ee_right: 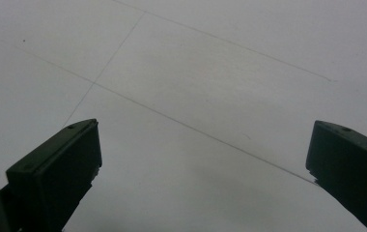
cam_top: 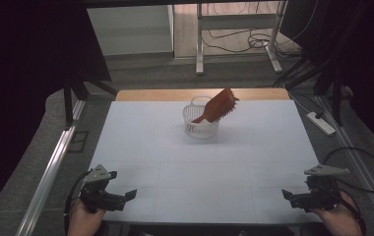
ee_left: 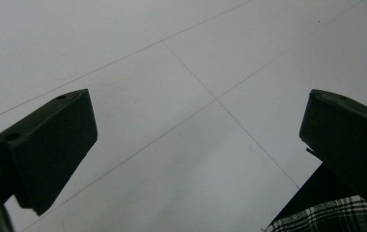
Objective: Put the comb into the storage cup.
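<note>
High view puts a brown hairbrush (cam_top: 218, 105) at the far middle of the white table (cam_top: 150, 147), leaning tilted in a small white slotted basket (cam_top: 201, 129), its handle end down inside and its bristled head sticking up and out over the right side of the rim. Both grippers sit well apart from it, at the near edge. The left gripper (cam_top: 128, 194) is held in a hand (cam_top: 84, 219) at the near left corner, jaws pointing toward the middle; in the left gripper view (ee_left: 198, 140) its jaws stand wide with bare tabletop between them. The right gripper (cam_top: 286, 193) is held at the near right corner; the right gripper view (ee_right: 203, 164) shows its jaws spread wide too, nothing between them.
</note>
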